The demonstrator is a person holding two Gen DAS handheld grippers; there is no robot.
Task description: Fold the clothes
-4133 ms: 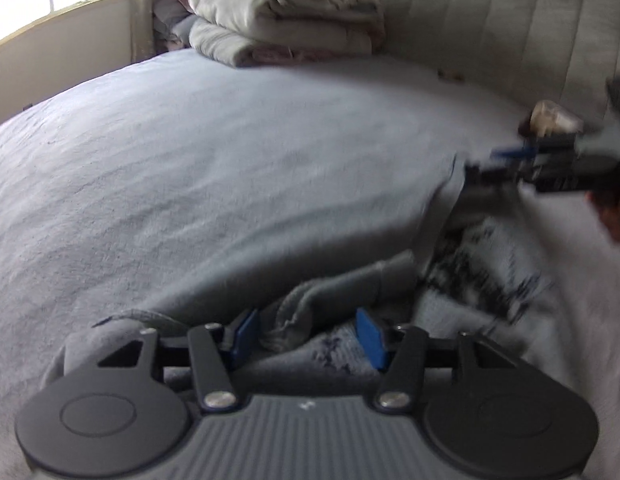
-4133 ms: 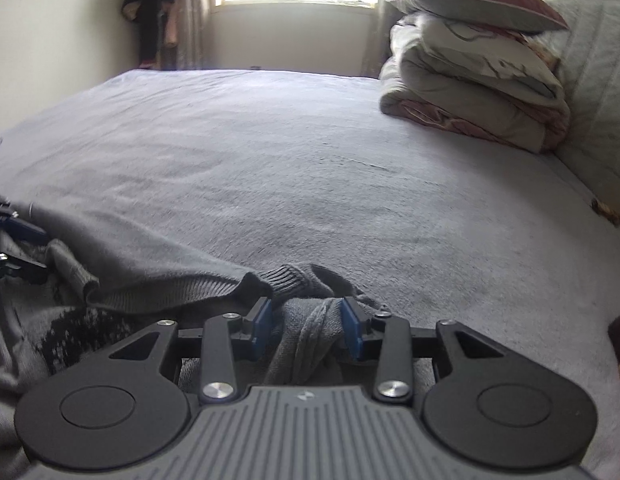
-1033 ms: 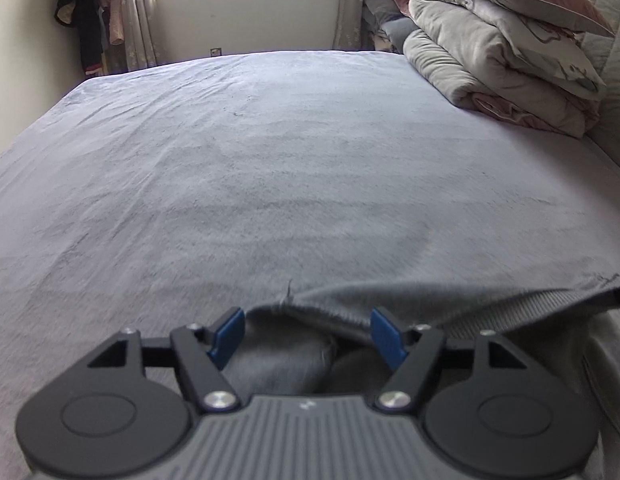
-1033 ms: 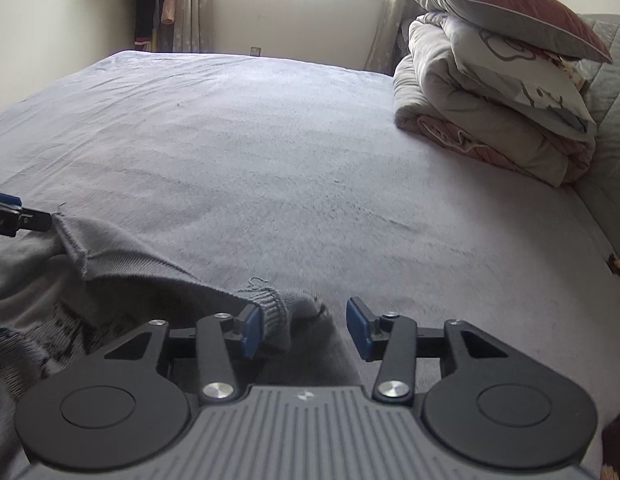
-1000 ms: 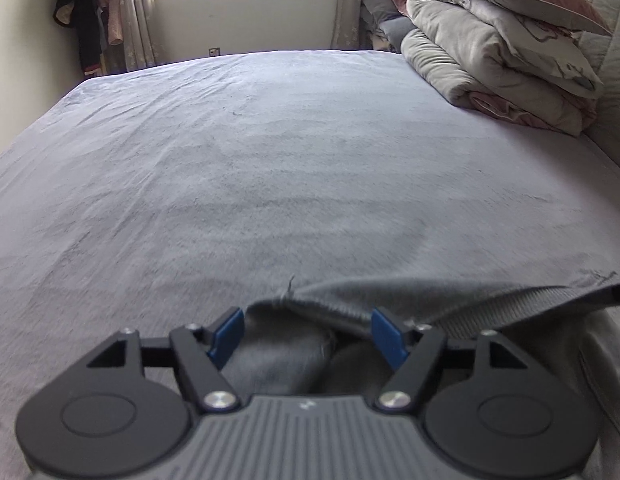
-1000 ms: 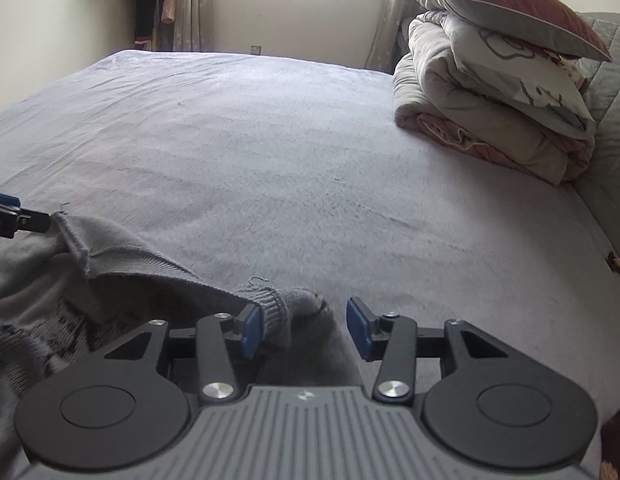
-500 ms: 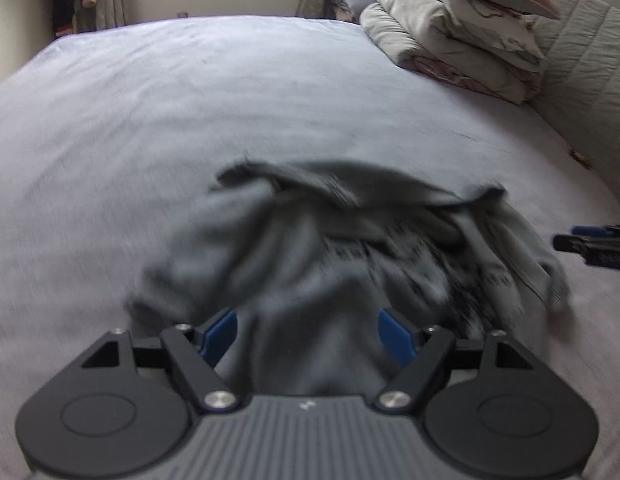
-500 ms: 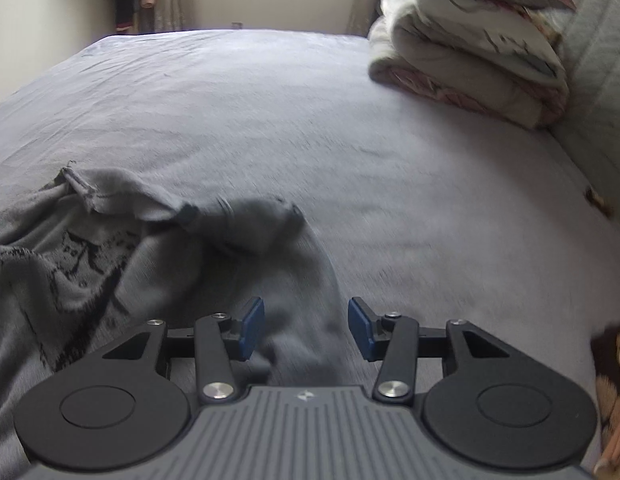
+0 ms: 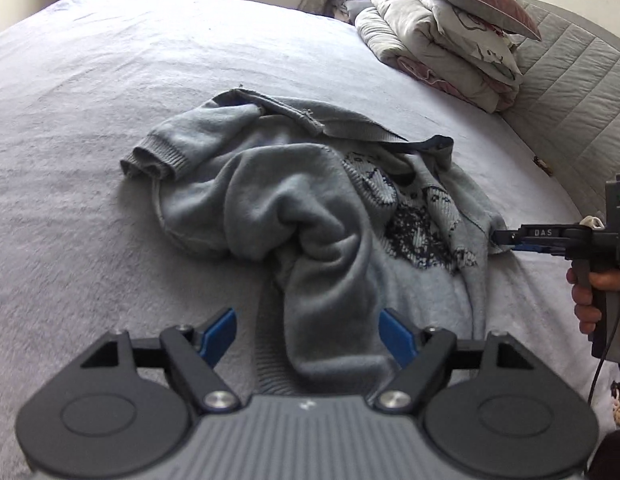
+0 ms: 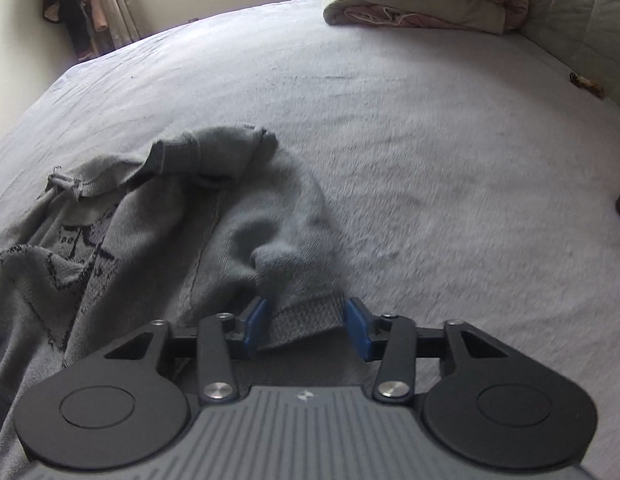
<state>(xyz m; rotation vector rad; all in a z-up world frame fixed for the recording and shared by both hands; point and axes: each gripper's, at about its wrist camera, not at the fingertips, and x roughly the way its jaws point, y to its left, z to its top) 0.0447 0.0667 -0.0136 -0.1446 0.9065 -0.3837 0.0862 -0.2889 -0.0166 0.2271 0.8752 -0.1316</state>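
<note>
Left wrist view: grey sweater (image 9: 302, 216) crumpled on bed (image 9: 90, 128). Left gripper (image 9: 306, 332) fingers spread, sweater fold between, untouched. Right gripper (image 10: 306, 326) fingers just closing, ribbed hem between them; contact unclear.

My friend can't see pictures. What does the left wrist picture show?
A crumpled grey sweater lies on a grey bed. The open left gripper hovers over its near end, the right gripper touches its edge, and bedding is piled behind.
</note>
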